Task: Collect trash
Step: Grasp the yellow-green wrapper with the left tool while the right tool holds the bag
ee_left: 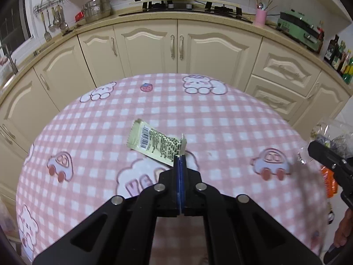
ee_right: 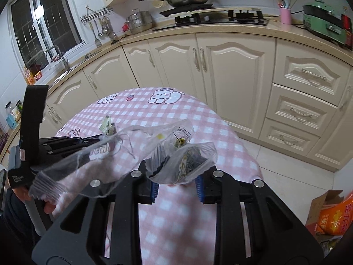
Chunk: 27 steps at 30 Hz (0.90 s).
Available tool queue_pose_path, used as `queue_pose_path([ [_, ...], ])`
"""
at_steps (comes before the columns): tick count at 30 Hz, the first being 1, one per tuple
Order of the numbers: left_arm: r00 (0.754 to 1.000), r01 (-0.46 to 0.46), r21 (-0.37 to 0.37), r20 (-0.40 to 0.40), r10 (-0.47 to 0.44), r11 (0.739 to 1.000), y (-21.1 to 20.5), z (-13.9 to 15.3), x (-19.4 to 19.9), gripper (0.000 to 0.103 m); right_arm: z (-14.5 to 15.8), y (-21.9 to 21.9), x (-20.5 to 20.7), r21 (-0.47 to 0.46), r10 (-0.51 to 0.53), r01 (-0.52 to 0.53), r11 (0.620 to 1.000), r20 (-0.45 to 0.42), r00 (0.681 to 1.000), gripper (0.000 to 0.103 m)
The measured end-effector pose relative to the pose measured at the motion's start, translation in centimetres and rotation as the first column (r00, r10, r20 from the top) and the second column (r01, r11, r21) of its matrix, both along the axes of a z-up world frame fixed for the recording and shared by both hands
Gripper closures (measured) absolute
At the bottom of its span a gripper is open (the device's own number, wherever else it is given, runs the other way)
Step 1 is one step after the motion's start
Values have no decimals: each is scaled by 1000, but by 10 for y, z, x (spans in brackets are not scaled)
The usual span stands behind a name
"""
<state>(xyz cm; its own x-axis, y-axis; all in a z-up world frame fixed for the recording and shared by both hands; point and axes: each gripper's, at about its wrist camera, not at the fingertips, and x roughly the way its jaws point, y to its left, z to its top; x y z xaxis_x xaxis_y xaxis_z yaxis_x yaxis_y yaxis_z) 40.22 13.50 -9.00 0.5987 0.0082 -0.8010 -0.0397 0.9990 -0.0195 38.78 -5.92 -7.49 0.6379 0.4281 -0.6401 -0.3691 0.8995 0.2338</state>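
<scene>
A pale green snack wrapper [ee_left: 154, 141] with a barcode hangs just above the pink checked tablecloth [ee_left: 220, 119]. My left gripper [ee_left: 179, 158] is shut on its near right corner, blue pads pressed together. In the right wrist view that wrapper [ee_right: 107, 125] sticks up from the left gripper [ee_right: 103, 135] at the left. My right gripper [ee_right: 176, 180] is shut on a crumpled bunch of clear plastic wrappers [ee_right: 183, 163], which drape left over its fingers and hide the tips. In the left wrist view the right gripper [ee_left: 326, 154] and its plastic [ee_left: 331, 130] show at the right edge.
Cream kitchen cabinets [ee_left: 176, 48] run behind the table, with a stove and pan on the counter [ee_right: 211, 19]. An orange bag [ee_right: 335, 218] in a cardboard box sits on the tiled floor at the right. A hand [ee_right: 49, 207] holds the left gripper's handle.
</scene>
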Motion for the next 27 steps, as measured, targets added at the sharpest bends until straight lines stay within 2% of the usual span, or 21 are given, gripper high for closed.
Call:
queue_pose_path([
  [4, 999, 23, -54, 23, -22, 998, -10, 13, -14, 103, 8, -22, -19, 4, -37, 37, 999, 21, 999, 76],
  [11, 993, 89, -48, 78, -85, 995, -45, 32, -39, 103, 16, -63, -48, 9, -101, 100, 995, 39, 994, 76],
  [14, 991, 91, -40, 102, -87, 995, -46, 38, -45, 103, 18, -77, -59, 7, -125, 124, 992, 46, 991, 76],
  [16, 992, 73, -65, 107, -66, 995, -35, 42, -45, 101, 20, -85, -64, 13, -135, 135, 991, 49, 990, 76],
  [18, 994, 63, -131, 94, -51, 989, -20, 44, -41, 93, 20, -87, -65, 18, -138, 137, 990, 52, 989, 76],
  [20, 996, 55, -162, 81, -42, 985, -11, 44, -37, 50, 20, -88, -63, 21, -141, 140, 990, 51, 989, 76],
  [21, 995, 47, -168, 91, -32, 985, -5, 43, -35, 44, 19, -87, -62, 22, -141, 140, 990, 48, 989, 76],
  [23, 996, 24, -152, 86, -11, 988, 1, 37, -28, 37, 16, -84, -55, 23, -136, 135, 991, 41, 990, 76],
  [27, 1000, -12, -145, 5, 13, 989, 12, 12, -3, 35, 10, -72, -45, 22, -120, 119, 993, 25, 993, 76],
])
